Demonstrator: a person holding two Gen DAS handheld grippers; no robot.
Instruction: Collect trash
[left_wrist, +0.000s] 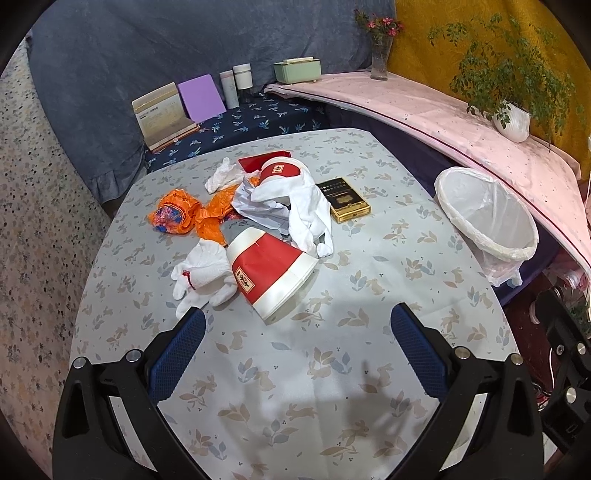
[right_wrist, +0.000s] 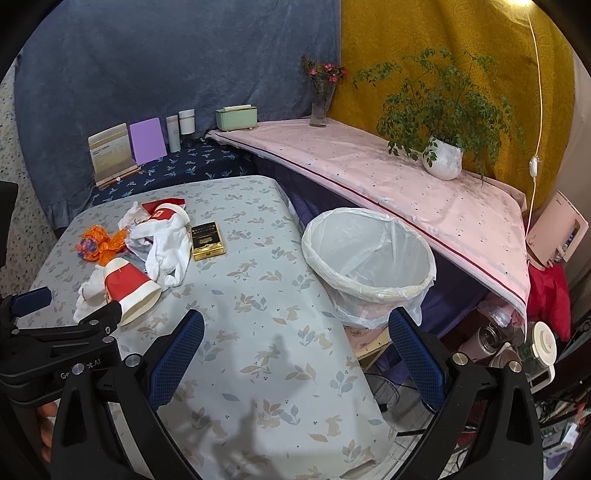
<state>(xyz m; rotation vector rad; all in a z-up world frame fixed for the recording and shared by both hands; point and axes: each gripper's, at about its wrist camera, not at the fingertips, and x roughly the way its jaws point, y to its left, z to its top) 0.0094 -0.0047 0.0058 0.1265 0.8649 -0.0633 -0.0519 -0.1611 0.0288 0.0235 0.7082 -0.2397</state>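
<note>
Both grippers (left_wrist: 297, 325) (right_wrist: 295, 330) wide apart, empty, over rabbit-print tablecloth (left_wrist: 332, 369) (trash piled mid-table).

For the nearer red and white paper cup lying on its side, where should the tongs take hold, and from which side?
Probably at the open rim of the paper cup. It lies tipped over with its mouth toward the near table edge, facing the open left tongs. Coming in low from that near side, one finger could slip inside the mouth and one over the wall. The body widens toward the mouth, so pinching across it looks likelier to slip or crush.
</note>
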